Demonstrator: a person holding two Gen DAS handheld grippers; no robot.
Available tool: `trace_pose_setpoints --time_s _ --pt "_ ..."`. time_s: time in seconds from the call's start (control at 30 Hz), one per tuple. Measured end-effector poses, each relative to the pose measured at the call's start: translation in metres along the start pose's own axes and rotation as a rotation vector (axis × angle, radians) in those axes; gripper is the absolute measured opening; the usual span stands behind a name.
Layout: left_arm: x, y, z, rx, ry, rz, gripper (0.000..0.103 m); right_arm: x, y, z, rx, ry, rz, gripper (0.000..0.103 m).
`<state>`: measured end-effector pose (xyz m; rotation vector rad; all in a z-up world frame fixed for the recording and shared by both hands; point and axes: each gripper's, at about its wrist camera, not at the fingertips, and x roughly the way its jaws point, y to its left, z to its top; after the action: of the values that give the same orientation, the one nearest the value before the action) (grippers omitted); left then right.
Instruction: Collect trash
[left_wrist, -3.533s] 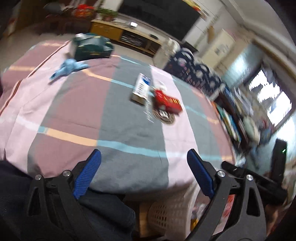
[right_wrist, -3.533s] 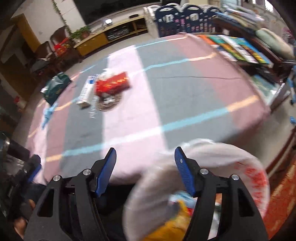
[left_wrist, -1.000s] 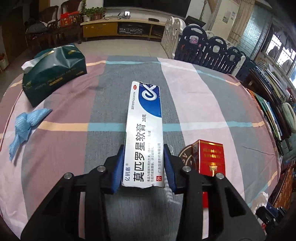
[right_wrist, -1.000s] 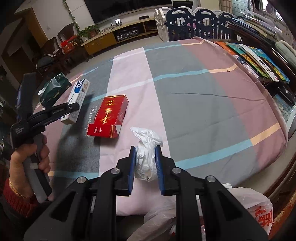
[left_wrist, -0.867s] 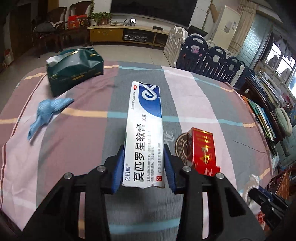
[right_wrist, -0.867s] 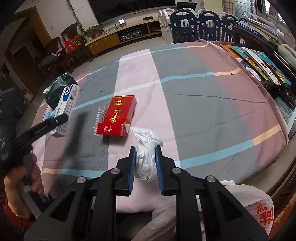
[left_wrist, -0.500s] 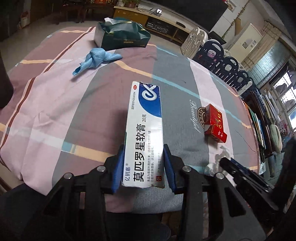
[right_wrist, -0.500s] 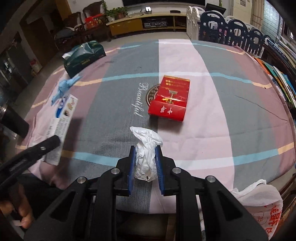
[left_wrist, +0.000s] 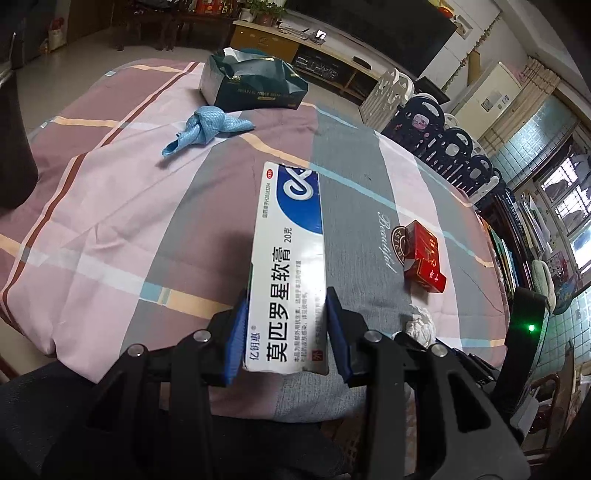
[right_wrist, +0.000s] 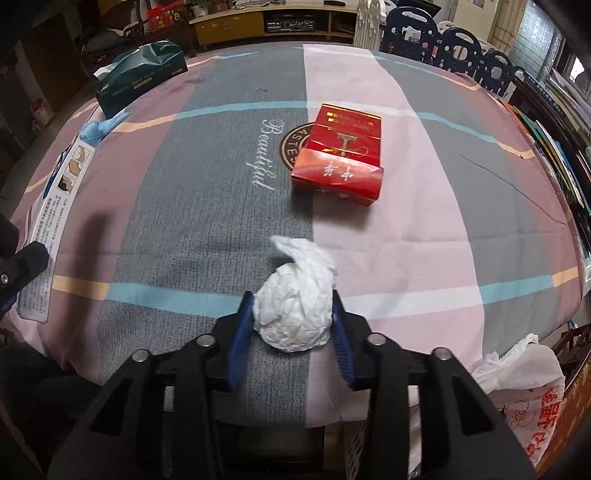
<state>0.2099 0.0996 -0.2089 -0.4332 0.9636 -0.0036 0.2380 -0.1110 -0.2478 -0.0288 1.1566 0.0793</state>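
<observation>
White plastic bag (right_wrist: 524, 365) (right wrist view only) below table edge

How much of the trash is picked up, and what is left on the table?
Nothing visibly binned yet. In hand: the left gripper clamps the white and blue ointment box, and the right gripper has the crumpled white tissue between its fingers, which are opening. Left on the table: the red box and the blue cloth. The green tissue box may not be trash.
</observation>
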Motion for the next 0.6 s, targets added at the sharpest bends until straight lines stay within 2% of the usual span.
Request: trace_pose_setpoints --time_s 0.1,0.6 --pt "0.004 0.002 -0.001 -0.007 0.007 0.000 0.041 -0.004 0.006 -0.003 -0.022 -0.015 -0.016 0.030" --pt "0.010 0.003 -0.002 -0.014 0.025 0.006 0.041 -0.012 0.004 -0.003 -0.001 -0.011 0.030 0.030"
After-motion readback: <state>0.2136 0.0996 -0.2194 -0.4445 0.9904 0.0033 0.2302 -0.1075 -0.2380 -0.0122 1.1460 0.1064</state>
